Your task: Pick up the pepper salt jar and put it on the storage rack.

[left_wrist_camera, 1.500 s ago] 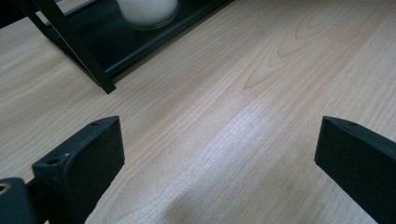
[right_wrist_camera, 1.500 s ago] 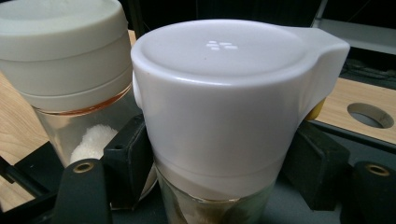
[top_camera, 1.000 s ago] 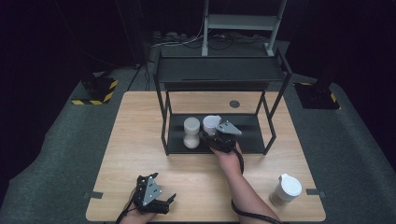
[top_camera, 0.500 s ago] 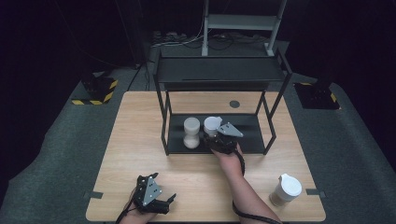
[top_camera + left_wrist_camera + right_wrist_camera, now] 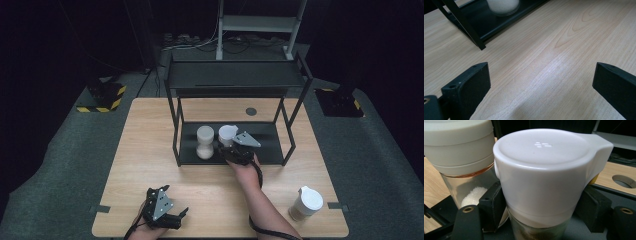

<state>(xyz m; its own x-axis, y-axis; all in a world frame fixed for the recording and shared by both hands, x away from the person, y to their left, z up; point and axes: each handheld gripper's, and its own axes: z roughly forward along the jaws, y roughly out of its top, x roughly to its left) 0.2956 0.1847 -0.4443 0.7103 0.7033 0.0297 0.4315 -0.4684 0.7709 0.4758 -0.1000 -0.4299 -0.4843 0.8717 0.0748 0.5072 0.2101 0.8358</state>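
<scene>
Two unlabelled jars share the rack (image 5: pixel 288 131); right gripper (image 5: pixel 235 151) pinches the white-lidded jar (image 5: pixel 544 177), left gripper (image 5: pixel 541 82) spread wide.

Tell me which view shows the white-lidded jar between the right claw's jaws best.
The right gripper view: the white-lidded jar sits close up between the right claw, its lid and glass base plain, beside the salt jar. The high view shows it small on the black shelf, partly behind the claw. The left gripper view gives table and shelf corner instead.

No text, label, brand or number can be read in these pictures. The white lid (image 5: pixel 544 152) carries only a small group of raised dots, not letters.
</scene>
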